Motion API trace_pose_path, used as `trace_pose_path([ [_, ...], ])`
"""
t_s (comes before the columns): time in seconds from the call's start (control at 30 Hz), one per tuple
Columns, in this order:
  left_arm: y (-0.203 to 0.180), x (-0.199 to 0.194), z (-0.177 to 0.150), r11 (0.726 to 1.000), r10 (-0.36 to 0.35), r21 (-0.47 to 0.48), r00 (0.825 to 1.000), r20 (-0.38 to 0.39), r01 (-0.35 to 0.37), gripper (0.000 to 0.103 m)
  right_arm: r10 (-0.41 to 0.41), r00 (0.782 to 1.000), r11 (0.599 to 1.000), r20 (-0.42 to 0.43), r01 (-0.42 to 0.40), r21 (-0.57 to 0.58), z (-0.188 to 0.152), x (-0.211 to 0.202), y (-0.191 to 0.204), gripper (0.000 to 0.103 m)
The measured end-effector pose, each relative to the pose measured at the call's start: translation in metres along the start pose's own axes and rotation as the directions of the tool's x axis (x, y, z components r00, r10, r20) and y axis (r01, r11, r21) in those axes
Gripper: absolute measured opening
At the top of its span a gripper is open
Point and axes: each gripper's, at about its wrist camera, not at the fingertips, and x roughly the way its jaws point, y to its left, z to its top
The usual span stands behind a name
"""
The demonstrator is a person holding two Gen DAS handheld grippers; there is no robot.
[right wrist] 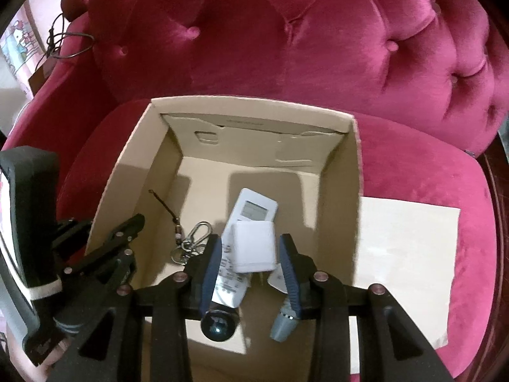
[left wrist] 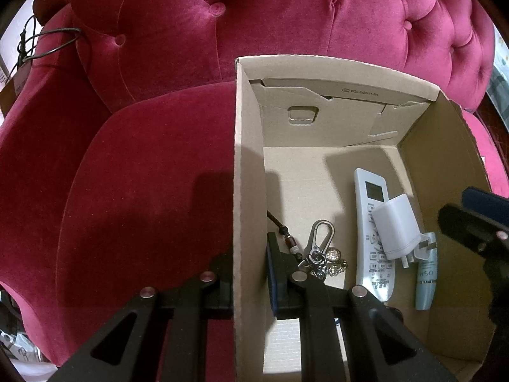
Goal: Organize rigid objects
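Note:
An open cardboard box [left wrist: 248,159] [right wrist: 254,108] sits on a red velvet seat. My left gripper [left wrist: 251,273] [right wrist: 101,227] is shut on the box's left wall, one finger inside and one outside. In the box lie a white remote [left wrist: 369,191] [right wrist: 254,205], a white charger plug [left wrist: 396,226] [right wrist: 253,250] resting on it, a keychain with carabiner [left wrist: 321,248] [right wrist: 194,238] and a pale blue tube [left wrist: 426,273] [right wrist: 283,321]. My right gripper [right wrist: 251,264] hovers over the charger, open, its blue pads [right wrist: 288,264] clear of the plug's sides.
A dark round object [right wrist: 219,321] lies at the box's near end. A pale sheet [right wrist: 407,254] lies on the seat cushion [left wrist: 143,191] right of the box. A black cable [left wrist: 47,41] hangs over the left armrest. The tufted backrest [right wrist: 318,47] rises behind the box.

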Motion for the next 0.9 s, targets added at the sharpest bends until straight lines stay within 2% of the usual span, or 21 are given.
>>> trace_pose_path([
  [0.43,-0.002,0.000,0.000,1.000,0.009,0.005,1.000,0.000,-0.009,0.016,-0.068,0.997,0.995,0.023,0.066,0.068,-0.009,-0.026,-0.033,0.043],
  [0.63,-0.005,0.000,0.000,1.000,0.019,0.009,1.000,-0.001,-0.019,0.016,-0.117,0.993,0.990,0.023,0.114,0.084,-0.018,-0.035,-0.050,0.048],
  [0.9,-0.009,-0.001,0.000,0.999,0.031,0.014,1.000,0.000,-0.031,0.016,-0.149,0.989,0.981,0.022,0.146,0.125,-0.030,-0.046,-0.069,0.068],
])
